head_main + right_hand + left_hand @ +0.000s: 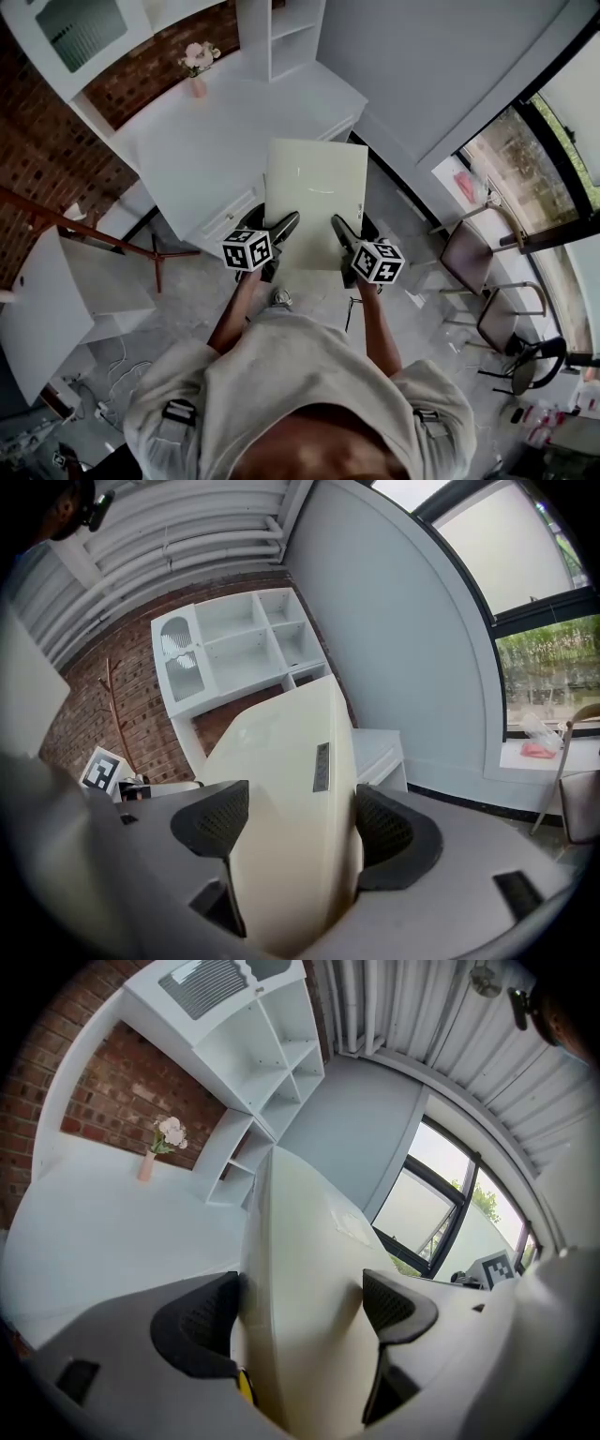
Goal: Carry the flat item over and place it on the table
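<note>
A flat cream-white board (315, 201) is held level in the air in front of me, its far edge over the corner of the white table (206, 141). My left gripper (281, 231) is shut on its near left edge, and my right gripper (339, 231) is shut on its near right edge. In the left gripper view the board (300, 1279) fills the gap between both black pads (202, 1321). The right gripper view shows the same board (286, 817) clamped between that gripper's pads (380, 832).
A pink vase of flowers (197, 66) stands at the table's far side beside white shelving (291, 33). Chairs (492, 281) stand at the right by the window. A white desk (56, 300) and cables lie on the floor at left.
</note>
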### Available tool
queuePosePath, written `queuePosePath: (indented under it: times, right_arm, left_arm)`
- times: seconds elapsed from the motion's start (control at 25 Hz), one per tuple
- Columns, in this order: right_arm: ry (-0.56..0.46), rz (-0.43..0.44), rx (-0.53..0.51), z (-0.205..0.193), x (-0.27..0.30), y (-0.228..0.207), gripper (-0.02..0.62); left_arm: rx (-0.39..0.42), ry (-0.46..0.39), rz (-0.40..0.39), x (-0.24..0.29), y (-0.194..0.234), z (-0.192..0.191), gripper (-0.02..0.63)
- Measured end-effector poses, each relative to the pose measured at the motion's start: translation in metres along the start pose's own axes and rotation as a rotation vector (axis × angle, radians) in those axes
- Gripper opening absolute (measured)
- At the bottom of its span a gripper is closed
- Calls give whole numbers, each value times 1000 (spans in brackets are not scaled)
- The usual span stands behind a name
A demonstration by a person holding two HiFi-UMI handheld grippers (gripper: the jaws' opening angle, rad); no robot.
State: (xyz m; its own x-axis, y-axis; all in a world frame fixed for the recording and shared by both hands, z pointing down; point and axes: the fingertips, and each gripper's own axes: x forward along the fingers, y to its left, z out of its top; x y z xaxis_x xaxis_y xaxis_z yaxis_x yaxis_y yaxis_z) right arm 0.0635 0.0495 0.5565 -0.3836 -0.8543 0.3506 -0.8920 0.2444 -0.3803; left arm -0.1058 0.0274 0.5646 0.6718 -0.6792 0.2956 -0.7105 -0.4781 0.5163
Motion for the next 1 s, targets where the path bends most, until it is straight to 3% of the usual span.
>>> queuePosePath:
  times: [0.44,1.0]
  right_arm:
    - [-26,-24,-3,25,61,2,373]
    - [-25,-54,7,26,79,-4,373]
  left_arm:
    - [16,1,-29,34,45,42,410]
    - [14,23,-48,51,61,47,410]
